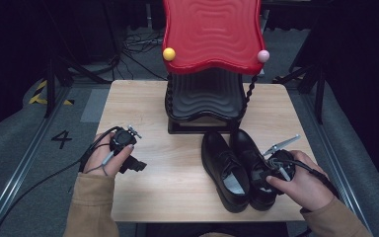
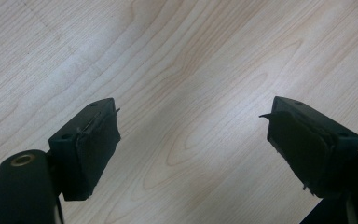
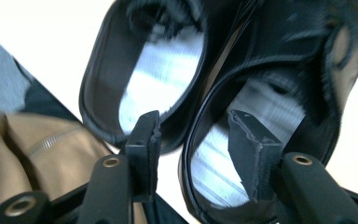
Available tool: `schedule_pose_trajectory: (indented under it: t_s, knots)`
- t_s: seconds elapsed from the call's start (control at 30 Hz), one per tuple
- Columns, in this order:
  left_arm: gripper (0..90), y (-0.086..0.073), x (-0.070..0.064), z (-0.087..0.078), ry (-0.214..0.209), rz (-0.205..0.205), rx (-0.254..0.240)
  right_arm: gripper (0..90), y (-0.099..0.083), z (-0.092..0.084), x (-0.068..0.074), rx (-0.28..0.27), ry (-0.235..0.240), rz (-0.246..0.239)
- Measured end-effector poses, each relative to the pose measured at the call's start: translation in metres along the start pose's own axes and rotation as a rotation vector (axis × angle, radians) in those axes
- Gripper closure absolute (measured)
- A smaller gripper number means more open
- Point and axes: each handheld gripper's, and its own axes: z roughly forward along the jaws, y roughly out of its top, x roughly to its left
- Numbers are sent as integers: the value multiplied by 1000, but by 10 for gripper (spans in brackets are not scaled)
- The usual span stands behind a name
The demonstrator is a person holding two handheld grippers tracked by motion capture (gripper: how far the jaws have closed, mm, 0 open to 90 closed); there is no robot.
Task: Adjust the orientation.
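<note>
Lying side by side and touching on the right half of the pale wooden table [image 1: 177, 187]: a pair of glossy black leather lace-up shoes, left shoe [image 1: 224, 170] and right shoe [image 1: 251, 165]. Long axes running roughly front to back with a slight slant, toes pointing away toward the far edge, heel openings facing the person. Standing just beyond the toes: a black ribbed rack [image 1: 205, 101] carrying a red wavy plastic panel [image 1: 212, 32], with a yellow ball [image 1: 169, 54] and a pink ball [image 1: 263, 56] at its lower corners. Hovering at the heel of the right shoe: right gripper [image 3: 193, 135], jaws partly spread and straddling the shoe's inner heel wall, one jaw inside the opening above the pale insole [image 3: 223, 163], not yet clamping. Resting over bare wood well to the left of the shoes: left gripper [image 2: 193, 140], jaws spread wide, holding nothing.
</note>
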Motion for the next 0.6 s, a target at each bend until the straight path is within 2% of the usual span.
schedule_pose_trajectory:
  t_s: [0.1, 0.27, 0.3, 0.4, 0.6]
  knots:
    - [174, 1, -1, 1, -2, 2, -4, 500, 8, 0, -3, -13, 16, 74]
    - [175, 1, 0, 0, 1, 1, -3, 482, 17, 11, -9, -5, 10, 141]
    - [174, 2, 0, 0, 0, 2, -4, 481, 19, 15, -10, 9, 26, 157]
    - [174, 1, 0, 0, 0, 2, -6, 468, 24, 23, -9, 20, 46, 179]
    - [174, 0, 1, -1, 0, 0, -7, 472, 28, 40, -4, 86, 7, 198]
